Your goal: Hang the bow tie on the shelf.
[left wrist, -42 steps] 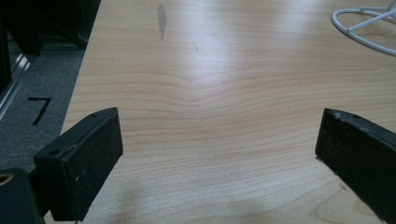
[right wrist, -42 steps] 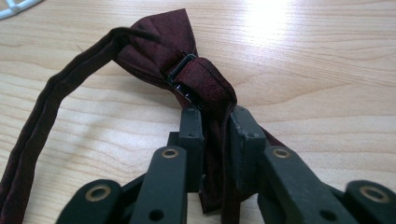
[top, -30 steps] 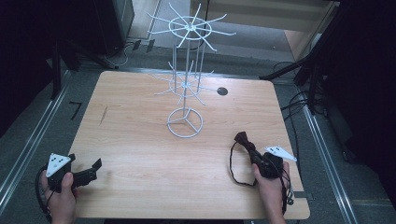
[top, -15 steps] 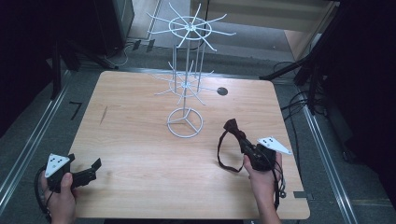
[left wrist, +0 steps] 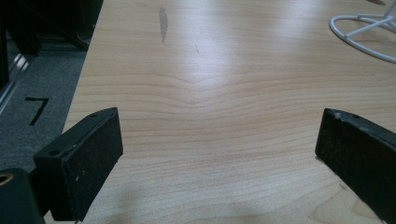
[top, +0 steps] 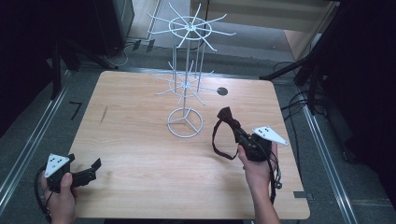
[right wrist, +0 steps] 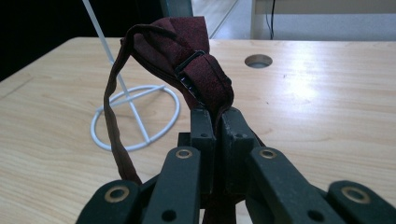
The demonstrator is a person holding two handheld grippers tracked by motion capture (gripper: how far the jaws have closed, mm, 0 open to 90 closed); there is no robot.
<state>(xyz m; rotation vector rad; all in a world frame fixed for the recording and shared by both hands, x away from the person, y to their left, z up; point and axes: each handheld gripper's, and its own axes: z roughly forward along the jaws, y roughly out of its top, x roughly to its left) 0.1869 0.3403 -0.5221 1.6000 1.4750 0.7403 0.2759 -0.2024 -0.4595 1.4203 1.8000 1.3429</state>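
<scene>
A dark red bow tie (top: 227, 117) (right wrist: 196, 65) with a long strap loop (top: 215, 142) hangs in the air, and my right gripper (top: 238, 132) (right wrist: 215, 114) is shut on it at the right of the table. The strap droops to the tabletop beside the white wire rack's ring base (top: 185, 122) (right wrist: 135, 123). The rack (top: 188, 29) has two tiers of thin arms on a centre pole. At the table's front left corner my left gripper (top: 93, 169) (left wrist: 212, 144) stands open just above bare wood, nothing between its jaws.
The wooden table (top: 140, 154) has a round cable hole (top: 222, 91) behind the rack and a dark smudge (top: 103, 115) at left. Metal rails and cables run along the floor on both sides. A "7" mark (left wrist: 36, 108) lies on the floor at left.
My right gripper has lifted the bow tie and carried it forward and left, toward the rack's base. The left gripper has stayed where it was.
</scene>
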